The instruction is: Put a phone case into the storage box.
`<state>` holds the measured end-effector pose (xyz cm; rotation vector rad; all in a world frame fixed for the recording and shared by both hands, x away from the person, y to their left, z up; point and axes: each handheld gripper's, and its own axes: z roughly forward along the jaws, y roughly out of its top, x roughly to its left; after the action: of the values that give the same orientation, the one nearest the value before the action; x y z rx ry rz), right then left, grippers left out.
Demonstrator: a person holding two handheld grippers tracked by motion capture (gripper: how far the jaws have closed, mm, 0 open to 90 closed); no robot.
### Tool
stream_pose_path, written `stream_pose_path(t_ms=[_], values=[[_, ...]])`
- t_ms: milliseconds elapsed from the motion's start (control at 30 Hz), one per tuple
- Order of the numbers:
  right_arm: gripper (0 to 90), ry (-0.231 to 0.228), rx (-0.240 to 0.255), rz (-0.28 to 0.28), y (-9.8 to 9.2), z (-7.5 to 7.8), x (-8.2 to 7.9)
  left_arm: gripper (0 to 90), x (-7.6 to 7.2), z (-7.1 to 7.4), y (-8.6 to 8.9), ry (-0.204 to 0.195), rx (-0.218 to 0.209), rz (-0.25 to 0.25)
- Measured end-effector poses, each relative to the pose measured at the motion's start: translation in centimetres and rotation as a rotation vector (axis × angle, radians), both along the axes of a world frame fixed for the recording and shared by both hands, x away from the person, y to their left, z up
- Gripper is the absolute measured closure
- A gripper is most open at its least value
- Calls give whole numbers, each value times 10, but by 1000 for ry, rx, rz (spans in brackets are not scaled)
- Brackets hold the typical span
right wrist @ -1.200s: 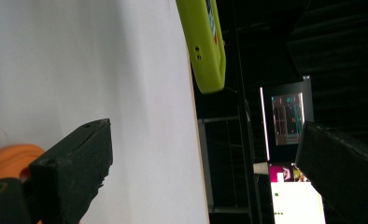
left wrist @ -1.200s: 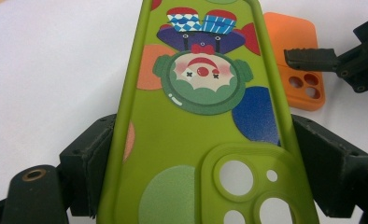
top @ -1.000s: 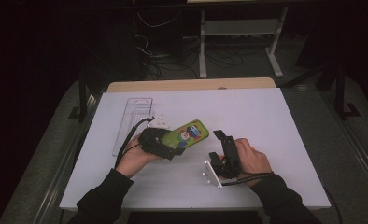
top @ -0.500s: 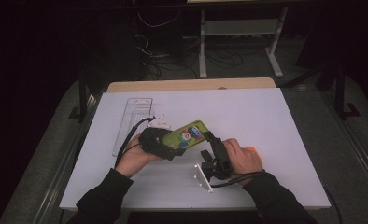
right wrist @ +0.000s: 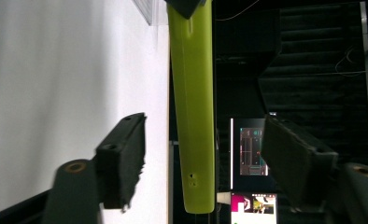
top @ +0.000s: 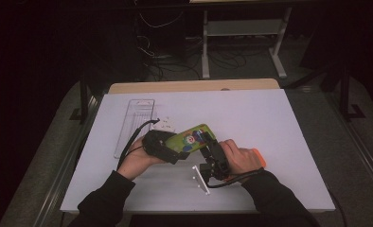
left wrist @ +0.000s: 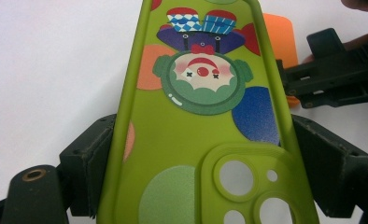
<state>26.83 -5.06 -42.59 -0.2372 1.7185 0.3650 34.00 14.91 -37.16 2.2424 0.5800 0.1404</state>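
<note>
High view: the left tongs (top: pixel 168 145) clamp the green phone case (top: pixel 190 138) above the white desk (top: pixel 270 123); the right tongs (top: pixel 208 144) meet its far end.

Left gripper view: both jaws press the case's long edges.

Right gripper view: jaws, just closing, flank the case edge without touching, gaps either side.

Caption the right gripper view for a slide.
Right gripper with jaws apart around the edge-on green phone case, not yet gripping, white table alongside.
</note>
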Motion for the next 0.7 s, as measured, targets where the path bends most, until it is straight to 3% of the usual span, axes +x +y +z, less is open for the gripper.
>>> stream_pose_path(t_ms=[400, 700], values=[[554, -32, -33, -1, 0, -6, -2, 155, -4, -2, -5, 4, 9, -30], [682, -12, -32, 4, 0, -7, -4, 155, -3, -2, -5, 7, 12, -31]])
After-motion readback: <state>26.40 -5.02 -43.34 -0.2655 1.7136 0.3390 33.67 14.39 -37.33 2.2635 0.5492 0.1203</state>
